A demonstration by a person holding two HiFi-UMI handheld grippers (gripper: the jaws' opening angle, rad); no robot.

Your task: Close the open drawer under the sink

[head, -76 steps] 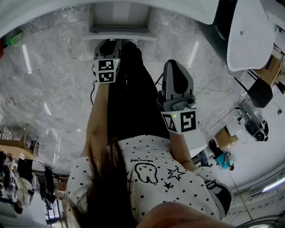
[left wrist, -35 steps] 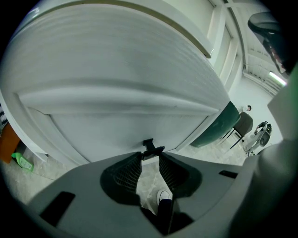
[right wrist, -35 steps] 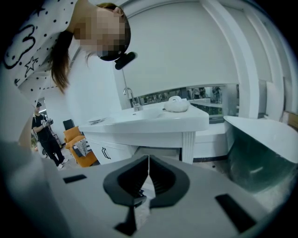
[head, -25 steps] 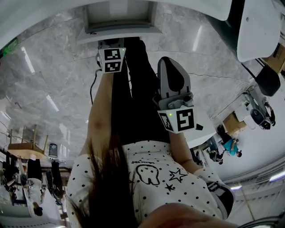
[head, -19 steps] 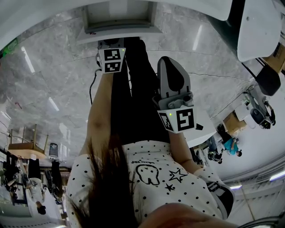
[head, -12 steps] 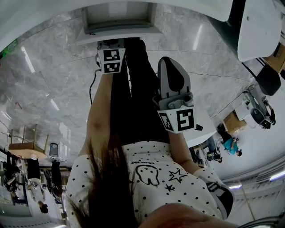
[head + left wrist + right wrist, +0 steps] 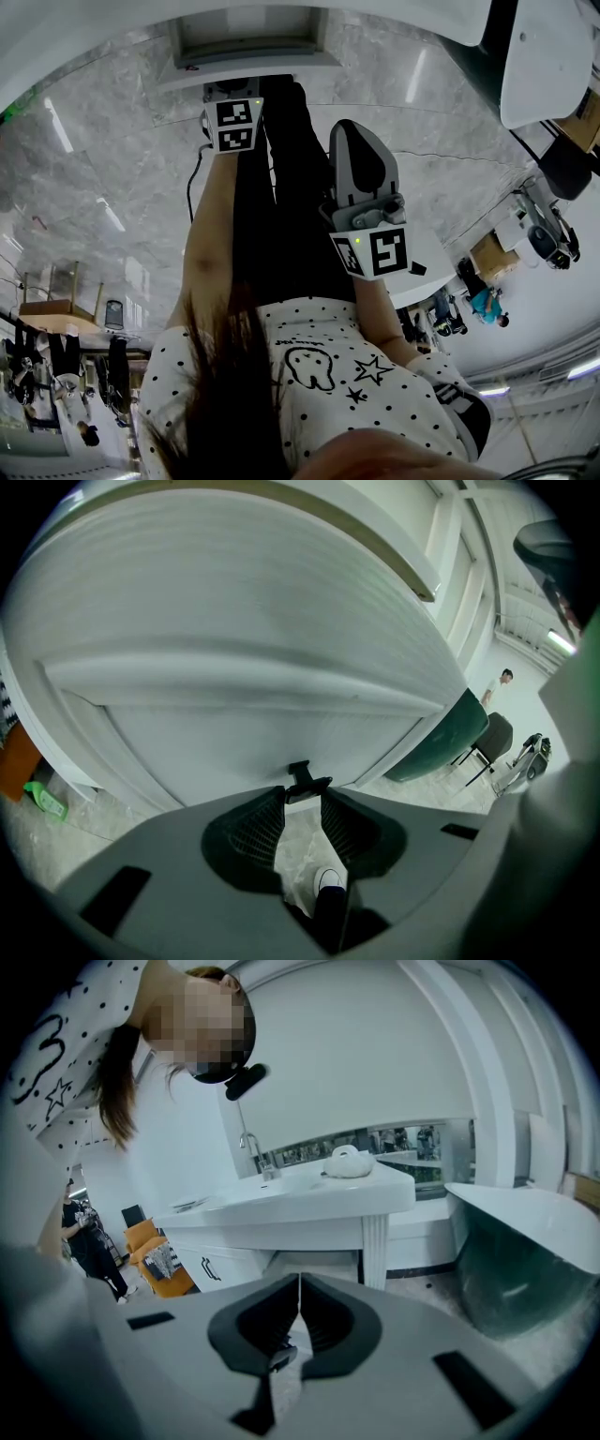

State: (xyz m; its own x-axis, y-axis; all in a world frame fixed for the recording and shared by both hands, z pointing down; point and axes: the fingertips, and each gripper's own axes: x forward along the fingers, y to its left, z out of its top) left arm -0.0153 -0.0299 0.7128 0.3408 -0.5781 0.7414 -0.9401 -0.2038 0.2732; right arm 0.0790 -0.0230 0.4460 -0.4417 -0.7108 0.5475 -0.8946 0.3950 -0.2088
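Observation:
In the head view the white drawer (image 7: 248,66) sticks out from under the sink, at the top of the picture. My left gripper (image 7: 232,87) reaches up to the drawer's front. In the left gripper view that white front panel (image 7: 281,714) fills the picture. Its small black handle (image 7: 306,782) sits right at the tips of my left gripper (image 7: 303,803), whose jaws stand apart. My right gripper (image 7: 350,127) hangs over the floor, right of my legs. In its own view the right gripper (image 7: 300,1288) is shut, with nothing between the jaws.
Grey marble floor (image 7: 112,169) spreads around my legs (image 7: 281,197). A white tub (image 7: 544,56) stands at the upper right. The right gripper view looks at a white vanity with basin and tap (image 7: 309,1194), a tub (image 7: 525,1251) and an orange chair (image 7: 150,1251).
Since three seconds ago my left gripper has moved closer to the drawer front. Over the last second nothing has visibly moved.

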